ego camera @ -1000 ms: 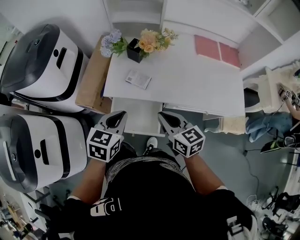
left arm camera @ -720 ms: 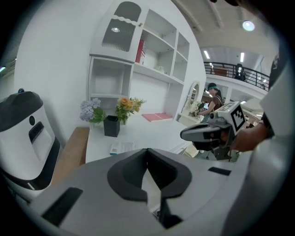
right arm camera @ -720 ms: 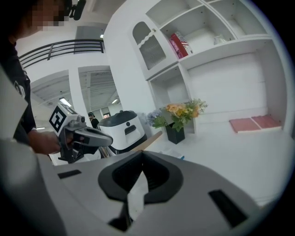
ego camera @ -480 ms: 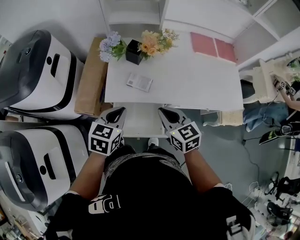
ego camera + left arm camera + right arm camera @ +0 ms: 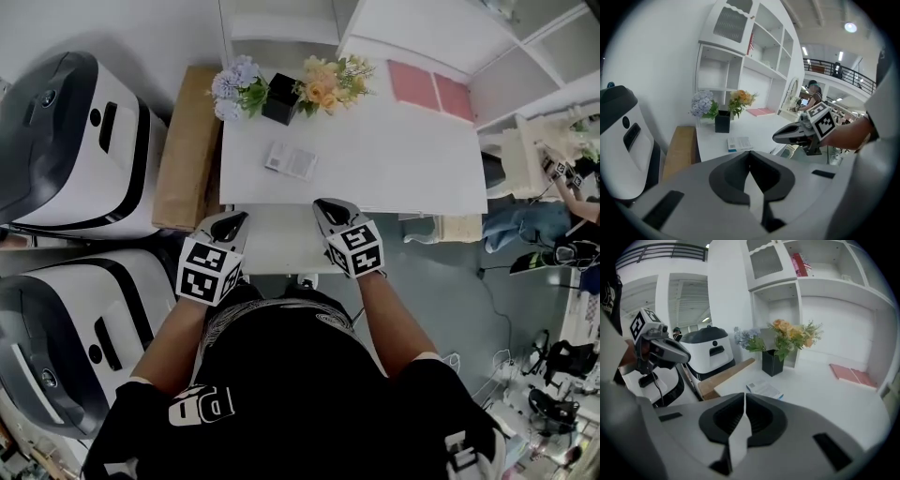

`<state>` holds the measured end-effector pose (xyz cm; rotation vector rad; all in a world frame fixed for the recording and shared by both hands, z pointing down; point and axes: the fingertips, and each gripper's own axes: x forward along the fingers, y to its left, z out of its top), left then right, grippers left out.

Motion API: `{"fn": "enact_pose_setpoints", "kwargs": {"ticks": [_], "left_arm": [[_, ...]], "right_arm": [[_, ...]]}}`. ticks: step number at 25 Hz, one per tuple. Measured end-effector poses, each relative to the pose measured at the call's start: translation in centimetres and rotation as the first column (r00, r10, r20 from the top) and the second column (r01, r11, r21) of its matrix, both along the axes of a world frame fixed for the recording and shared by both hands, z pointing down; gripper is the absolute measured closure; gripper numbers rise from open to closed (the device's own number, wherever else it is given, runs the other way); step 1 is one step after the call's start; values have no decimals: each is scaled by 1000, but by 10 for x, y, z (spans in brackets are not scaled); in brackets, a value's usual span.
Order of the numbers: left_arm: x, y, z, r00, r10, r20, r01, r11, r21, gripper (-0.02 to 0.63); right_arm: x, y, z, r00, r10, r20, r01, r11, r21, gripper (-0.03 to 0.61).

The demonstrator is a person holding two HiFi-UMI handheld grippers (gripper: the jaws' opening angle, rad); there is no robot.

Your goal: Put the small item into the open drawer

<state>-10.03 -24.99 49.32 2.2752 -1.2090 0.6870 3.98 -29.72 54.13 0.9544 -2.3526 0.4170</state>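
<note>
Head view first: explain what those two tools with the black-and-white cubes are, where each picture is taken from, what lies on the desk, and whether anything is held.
There is no robot here. A person holds a two-jaw tool in each hand: the left gripper and the right gripper, each carrying a marker cube. The head view comes from a camera on the person's head, looking steeply down. The other two pictures come from a camera riding on each gripper, looking along its jaws. On the white desk are a small flat white packet with blue print, a black square vase of flowers and two pink mats. A white drawer stands pulled out below the desk's front edge, between the grippers. Both grippers are shut and hold nothing; the packet is untouched.
</note>
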Motion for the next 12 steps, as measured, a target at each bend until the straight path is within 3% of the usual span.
{"fn": "enact_pose_setpoints", "kwargs": {"ticks": [8, 12], "left_arm": [[-26, -3, 11, 1000, -22, -19, 22, 1000, -15, 600], [-36, -1, 14, 999, -46, -28, 46, 999, -20, 600]], "right_arm": [[-35, -43, 22, 975, -135, -174, 145, 989, 43, 473], [-44, -57, 41, 937, -209, -281, 225, 974, 26, 421]]}}
